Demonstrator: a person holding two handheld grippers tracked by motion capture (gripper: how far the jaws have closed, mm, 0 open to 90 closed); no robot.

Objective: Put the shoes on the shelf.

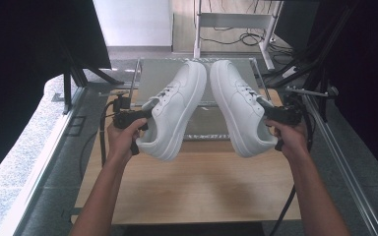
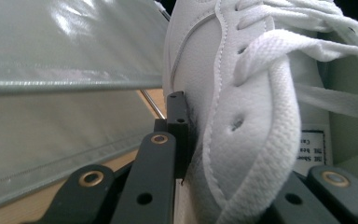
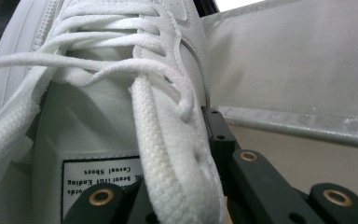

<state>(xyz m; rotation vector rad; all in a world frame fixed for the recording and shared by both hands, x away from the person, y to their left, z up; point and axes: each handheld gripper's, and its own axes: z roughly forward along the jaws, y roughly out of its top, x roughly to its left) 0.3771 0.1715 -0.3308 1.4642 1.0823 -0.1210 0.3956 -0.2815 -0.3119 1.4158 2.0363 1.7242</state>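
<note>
left gripper [image 1: 145, 115] clamps left shoe [image 1: 174, 110] (collar) | right gripper [image 1: 270, 114] clamps right shoe [image 1: 238, 105]

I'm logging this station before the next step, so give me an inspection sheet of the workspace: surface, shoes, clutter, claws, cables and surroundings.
Surface: wooden tabletop, bare in front; a grey sheet-covered rack at its far end.
Job's things: left white shoe and right white shoe, both lifted off the table, soles facing each other, toes pointing away.
Clutter: nothing seen.
Claws: left claw shut on the left shoe's eyelet edge; right claw shut on the right shoe's eyelet edge.
Cables: a black cable trails by the right forearm; more cables on the floor beyond.
Surroundings: white frame legs, dark screens at both sides.
</note>
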